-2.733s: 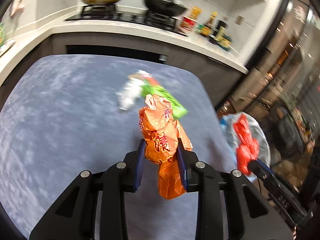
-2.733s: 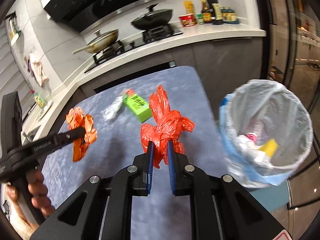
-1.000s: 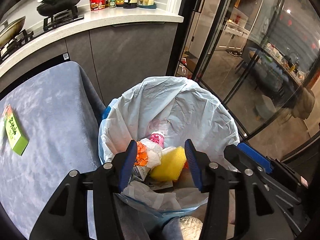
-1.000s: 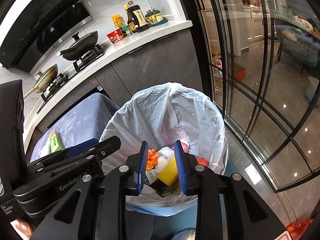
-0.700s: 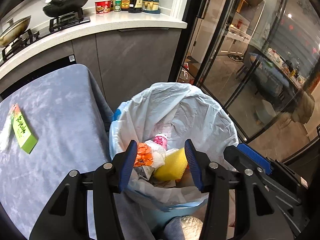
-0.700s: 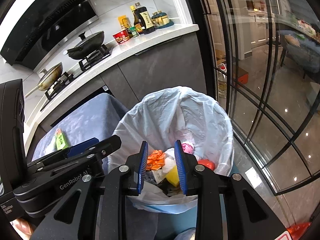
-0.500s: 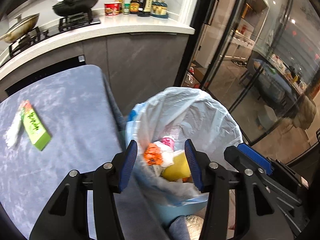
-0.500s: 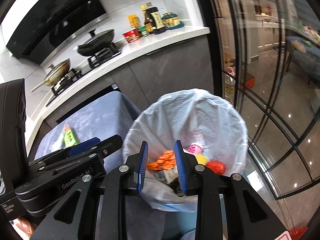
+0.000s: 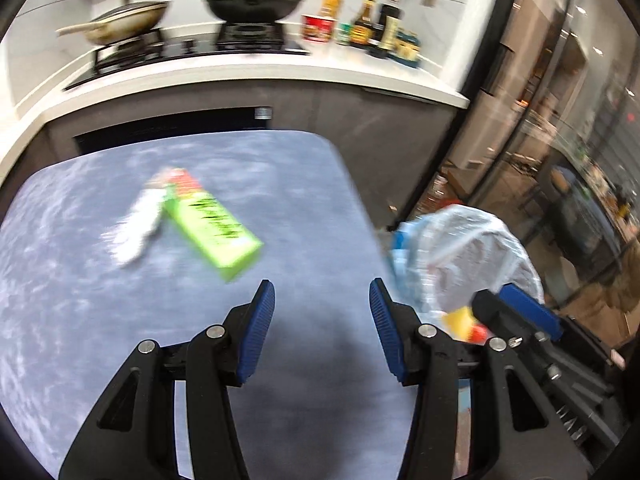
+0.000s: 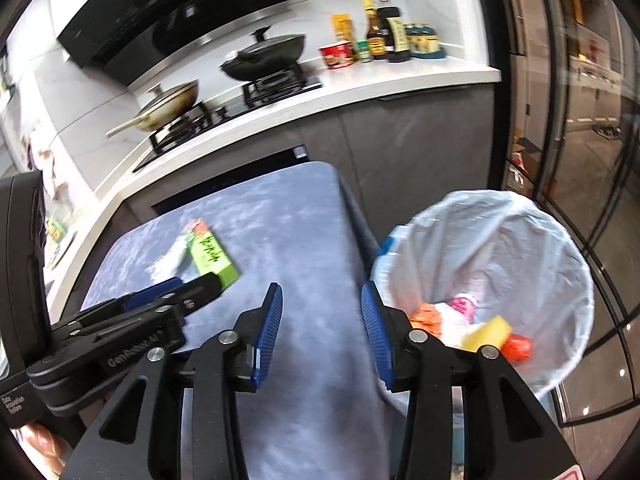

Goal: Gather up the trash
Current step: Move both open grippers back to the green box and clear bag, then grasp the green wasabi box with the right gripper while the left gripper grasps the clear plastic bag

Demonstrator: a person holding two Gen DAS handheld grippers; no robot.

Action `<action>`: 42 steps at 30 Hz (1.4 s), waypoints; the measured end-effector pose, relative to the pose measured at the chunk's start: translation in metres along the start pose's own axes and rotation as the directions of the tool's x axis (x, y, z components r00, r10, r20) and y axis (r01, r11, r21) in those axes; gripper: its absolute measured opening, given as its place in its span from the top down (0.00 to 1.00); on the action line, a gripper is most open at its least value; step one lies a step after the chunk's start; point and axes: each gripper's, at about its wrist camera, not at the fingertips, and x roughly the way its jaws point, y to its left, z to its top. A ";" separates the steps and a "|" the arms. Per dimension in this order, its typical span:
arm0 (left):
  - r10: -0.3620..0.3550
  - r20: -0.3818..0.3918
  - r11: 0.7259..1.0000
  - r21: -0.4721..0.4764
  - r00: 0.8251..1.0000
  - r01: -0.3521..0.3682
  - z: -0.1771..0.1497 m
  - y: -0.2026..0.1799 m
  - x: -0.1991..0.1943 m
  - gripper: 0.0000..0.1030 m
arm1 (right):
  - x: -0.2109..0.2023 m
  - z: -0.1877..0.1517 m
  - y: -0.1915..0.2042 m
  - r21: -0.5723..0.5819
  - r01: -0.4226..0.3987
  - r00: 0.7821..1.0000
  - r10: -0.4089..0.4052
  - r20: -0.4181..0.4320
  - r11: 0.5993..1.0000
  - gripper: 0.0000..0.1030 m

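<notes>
Two grippers, left (image 9: pixel 322 294) and right (image 10: pixel 322 298), now gape wide and empty; their wrappers lie in the bin (image 10: pixel 540 216) at 3 o'clock. Remaining: box (image 9: pixel 212 226) and wrapper (image 9: pixel 136 228) at 11 o'clock.

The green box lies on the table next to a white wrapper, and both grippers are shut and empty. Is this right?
Not quite. The green box does lie on the table next to the white wrapper, but the left gripper and the right gripper are open, not shut; each wrist view shows its own jaws spread wide. Both are empty.
</notes>
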 end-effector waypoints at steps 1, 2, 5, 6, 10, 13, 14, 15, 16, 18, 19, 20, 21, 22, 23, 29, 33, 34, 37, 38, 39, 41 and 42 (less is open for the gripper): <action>0.011 0.003 1.000 -0.015 1.000 -0.011 0.000 0.011 -0.002 0.54 | 0.005 0.001 0.008 -0.011 -0.007 1.000 0.006 -0.008 1.000 0.60; 0.023 0.006 0.999 -0.033 1.000 -0.023 0.000 0.024 -0.003 0.53 | 0.010 0.001 0.015 -0.020 -0.012 1.000 0.012 -0.016 1.000 0.60; 0.073 0.015 0.994 -0.083 0.997 -0.072 0.001 0.062 -0.006 0.43 | 0.025 0.001 0.039 -0.056 -0.025 0.999 0.023 -0.037 0.998 0.59; 0.093 0.019 0.991 -0.101 0.996 -0.090 0.001 0.074 -0.007 0.40 | 0.030 0.001 0.045 -0.067 -0.028 0.999 0.025 -0.044 0.997 0.59; 0.138 0.015 0.975 -0.179 0.990 -0.133 0.004 0.124 -0.005 0.38 | 0.056 0.001 0.074 -0.109 -0.046 0.996 0.038 -0.076 0.993 0.51; 0.142 0.006 0.964 -0.226 0.990 -0.137 0.008 0.152 0.002 0.33 | 0.075 0.002 0.094 -0.147 -0.057 0.995 0.045 -0.087 0.988 0.45; 0.136 0.003 0.963 -0.237 0.991 -0.131 0.010 0.159 0.005 0.31 | 0.080 0.003 0.099 -0.157 -0.061 0.995 0.047 -0.090 0.986 0.45; 0.134 -0.004 0.961 -0.245 0.991 -0.131 0.012 0.165 0.010 0.30 | 0.088 0.004 0.105 -0.170 -0.064 0.994 0.048 -0.096 0.983 0.44; 0.128 -0.006 0.960 -0.249 0.992 -0.126 0.013 0.168 0.013 0.30 | 0.095 0.004 0.109 -0.178 -0.069 0.993 0.051 -0.103 0.982 0.44; 0.110 -0.020 0.962 -0.248 0.994 -0.112 0.017 0.175 0.023 0.30 | 0.107 0.006 0.113 -0.182 -0.082 0.991 0.061 -0.118 0.980 0.44; 0.112 -0.022 0.963 -0.246 0.994 -0.114 0.018 0.176 0.027 0.30 | 0.116 0.006 0.116 -0.181 -0.088 0.989 0.065 -0.130 0.980 0.44; 0.109 -0.024 0.963 -0.243 0.994 -0.112 0.019 0.178 0.031 0.30 | 0.123 0.007 0.117 -0.179 -0.095 0.988 0.070 -0.139 0.979 0.44; 0.108 -0.027 0.964 -0.241 0.994 -0.111 0.020 0.178 0.035 0.30 | 0.129 0.007 0.118 -0.176 -0.100 0.986 0.074 -0.148 0.979 0.44; 0.106 -0.033 0.965 -0.239 0.994 -0.110 0.021 0.180 0.040 0.30 | 0.134 0.008 0.119 -0.176 -0.104 0.985 0.076 -0.156 0.979 0.44; 0.099 -0.035 0.965 -0.239 0.994 -0.104 0.023 0.181 0.045 0.30 | 0.138 0.008 0.120 -0.178 -0.108 0.984 0.079 -0.162 0.978 0.44; 0.079 -0.053 0.970 -0.225 0.995 -0.089 0.031 0.182 0.067 0.33 | 0.166 0.007 0.132 -0.220 -0.107 0.980 0.066 -0.187 0.970 0.44; 0.063 -0.075 0.975 -0.209 0.995 -0.077 0.035 0.181 0.080 0.51 | 0.177 0.006 0.134 -0.230 -0.109 0.979 0.064 -0.194 0.967 0.44; 0.060 -0.080 0.976 -0.206 0.995 -0.075 0.035 0.181 0.083 0.56 | 0.178 0.007 0.134 -0.236 -0.110 0.979 0.065 -0.192 0.966 0.44; 0.057 -0.109 0.978 -0.192 0.992 -0.077 0.034 0.181 0.091 0.81 | 0.185 0.009 0.136 -0.245 -0.114 0.979 0.067 -0.195 0.963 0.44; 0.056 -0.114 0.979 -0.189 0.992 -0.077 0.033 0.181 0.093 0.88 | 0.186 0.008 0.136 -0.249 -0.114 0.978 0.065 -0.197 0.962 0.45; 0.056 -0.117 0.979 -0.186 0.992 -0.077 0.033 0.181 0.093 0.89 | 0.187 0.008 0.137 -0.255 -0.114 0.977 0.062 -0.203 0.960 0.52; 0.067 -0.111 0.979 -0.182 0.992 -0.086 0.032 0.181 0.090 0.91 | 0.186 0.005 0.138 -0.263 -0.118 0.977 0.064 -0.205 0.958 0.57; 0.072 -0.108 0.979 -0.181 0.992 -0.091 0.032 0.181 0.088 0.92 | 0.183 0.004 0.139 -0.266 -0.119 0.977 0.065 -0.203 0.957 0.61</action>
